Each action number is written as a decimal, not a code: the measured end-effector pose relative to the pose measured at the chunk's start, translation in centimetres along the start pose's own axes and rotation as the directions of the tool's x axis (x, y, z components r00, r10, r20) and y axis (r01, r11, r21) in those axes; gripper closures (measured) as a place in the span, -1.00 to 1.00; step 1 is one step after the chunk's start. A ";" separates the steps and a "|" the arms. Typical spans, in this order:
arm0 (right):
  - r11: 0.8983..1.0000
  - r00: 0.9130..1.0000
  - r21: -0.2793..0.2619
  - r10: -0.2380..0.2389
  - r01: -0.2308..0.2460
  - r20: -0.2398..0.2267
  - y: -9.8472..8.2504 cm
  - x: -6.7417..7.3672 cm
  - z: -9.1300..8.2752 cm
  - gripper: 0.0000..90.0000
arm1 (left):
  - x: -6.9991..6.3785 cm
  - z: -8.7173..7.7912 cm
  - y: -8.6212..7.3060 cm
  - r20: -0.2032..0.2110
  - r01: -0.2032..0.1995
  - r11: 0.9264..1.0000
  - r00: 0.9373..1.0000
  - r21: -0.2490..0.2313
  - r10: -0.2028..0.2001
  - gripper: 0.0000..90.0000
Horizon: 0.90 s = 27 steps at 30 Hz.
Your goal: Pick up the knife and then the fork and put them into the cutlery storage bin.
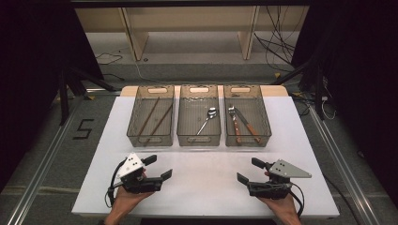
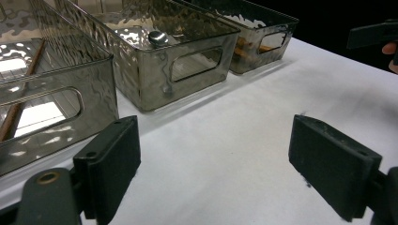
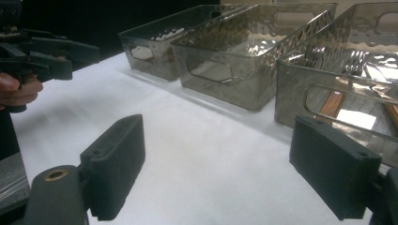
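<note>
Tongs are held in both hands low over the near edge of the white table (image 1: 202, 187), and neither pair pinches anything. The left tongs (image 1: 158, 167) are gripped by the left hand (image 1: 126, 197) at the near left of the table. Their jaws are spread wide, and in the left gripper view (image 2: 216, 164) bare white tabletop is seen between the two black pads.

Three smoky see-through bins are set side by side across the far half of the table, well apart from both pairs of tongs. The left bin (image 1: 132, 122) holds two brown chopsticks (image 1: 152, 118), laid lengthwise and slightly slanted. The middle bin (image 1: 179, 126) holds a metal spoon (image 1: 208, 118), bowl towards the far end (its rounded bowl is caught through the rippled wall in the left gripper view (image 2: 158, 37)). The right bin (image 1: 268, 126) holds wooden-handled cutlery (image 1: 241, 124), of which a fork head can be made out at the far end; what the other piece is cannot be told.

The right tongs (image 1: 250, 170) are gripped by the right hand (image 1: 281, 206) at the near right of the table. Their jaws are likewise spread wide, with nothing between the pads in the right gripper view (image 3: 216, 164), where the three bins are lined up beyond them.
</note>
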State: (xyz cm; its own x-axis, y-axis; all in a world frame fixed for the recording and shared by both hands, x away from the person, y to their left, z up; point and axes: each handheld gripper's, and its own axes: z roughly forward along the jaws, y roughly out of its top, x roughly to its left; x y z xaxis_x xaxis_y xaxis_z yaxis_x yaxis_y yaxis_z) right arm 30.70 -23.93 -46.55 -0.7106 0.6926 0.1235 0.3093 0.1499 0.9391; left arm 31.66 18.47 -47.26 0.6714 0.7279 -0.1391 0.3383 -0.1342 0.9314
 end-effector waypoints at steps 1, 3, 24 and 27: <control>1.000 1.000 0.003 -0.007 0.007 0.002 -0.1 0.0 0.0 -0.58 | 0.0 0.0 0.0 0.000 0.001 1.000 1.000 0.000 -0.001 -0.63; 1.000 1.000 0.006 -0.003 0.003 0.005 -0.2 0.0 -0.1 -0.59 | 0.0 0.0 0.0 0.001 0.000 1.000 1.000 -0.001 0.000 -0.63; 1.000 1.000 -0.025 0.011 -0.011 0.017 -0.2 -0.2 -0.5 -0.60 | -0.1 0.1 0.0 0.005 -0.002 1.000 1.000 0.003 0.002 -0.63; 1.000 1.000 -0.025 0.014 -0.013 0.017 -0.2 -0.2 -0.5 -0.60 | -0.1 0.1 0.0 0.004 -0.003 1.000 1.000 0.004 0.003 -0.63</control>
State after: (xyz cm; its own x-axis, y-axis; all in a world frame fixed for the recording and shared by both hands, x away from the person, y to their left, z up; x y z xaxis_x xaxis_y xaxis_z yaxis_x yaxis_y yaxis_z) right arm 30.50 -24.48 -46.57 -0.6957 0.7064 0.1308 0.3026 0.1230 0.9452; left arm 31.68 18.39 -47.28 0.6753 0.7245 -0.1379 0.3389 -0.1387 0.9306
